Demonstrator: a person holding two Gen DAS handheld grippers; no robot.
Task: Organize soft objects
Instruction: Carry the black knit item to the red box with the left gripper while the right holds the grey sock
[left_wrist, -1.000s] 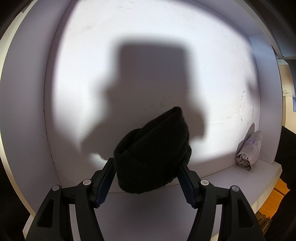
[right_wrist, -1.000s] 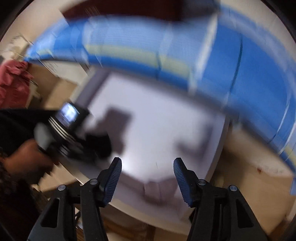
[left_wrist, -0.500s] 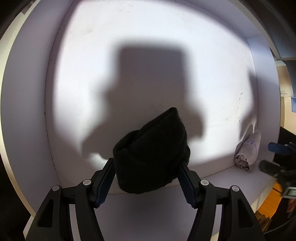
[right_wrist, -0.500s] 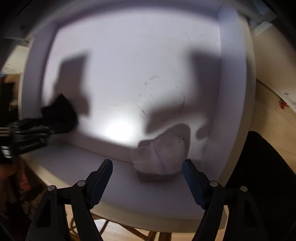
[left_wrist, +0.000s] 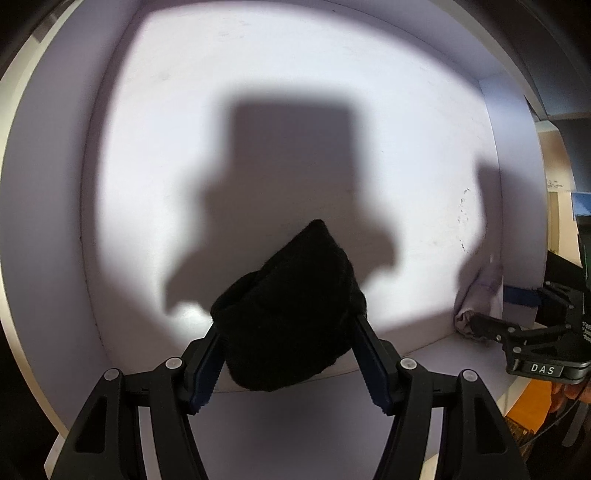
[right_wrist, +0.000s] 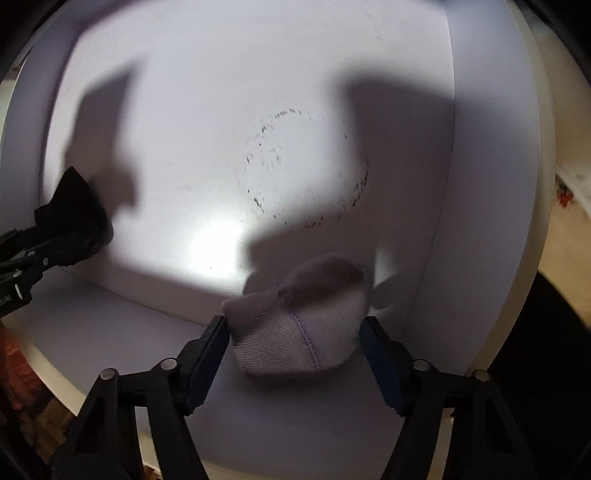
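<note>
A rolled black sock (left_wrist: 288, 317) sits between the fingers of my left gripper (left_wrist: 288, 347), which is shut on it, inside a white shelf compartment (left_wrist: 258, 110). It also shows at the left of the right wrist view (right_wrist: 74, 218). A rolled white sock with purple stitching (right_wrist: 299, 332) lies on the shelf floor near the right wall. My right gripper (right_wrist: 295, 347) has its fingers on both sides of it, touching its edges, still spread wide. The right gripper and white sock show at the right of the left wrist view (left_wrist: 480, 295).
The compartment's back wall (right_wrist: 295, 166) bears a ring of dark marks. Its right side wall (right_wrist: 487, 184) stands close to the white sock. The shelf's front edge (right_wrist: 74, 376) curves below, with wooden floor (left_wrist: 524, 406) beyond.
My right gripper swung in from outside to the shelf and moved up around the white sock. My left gripper kept the black sock and barely moved.
</note>
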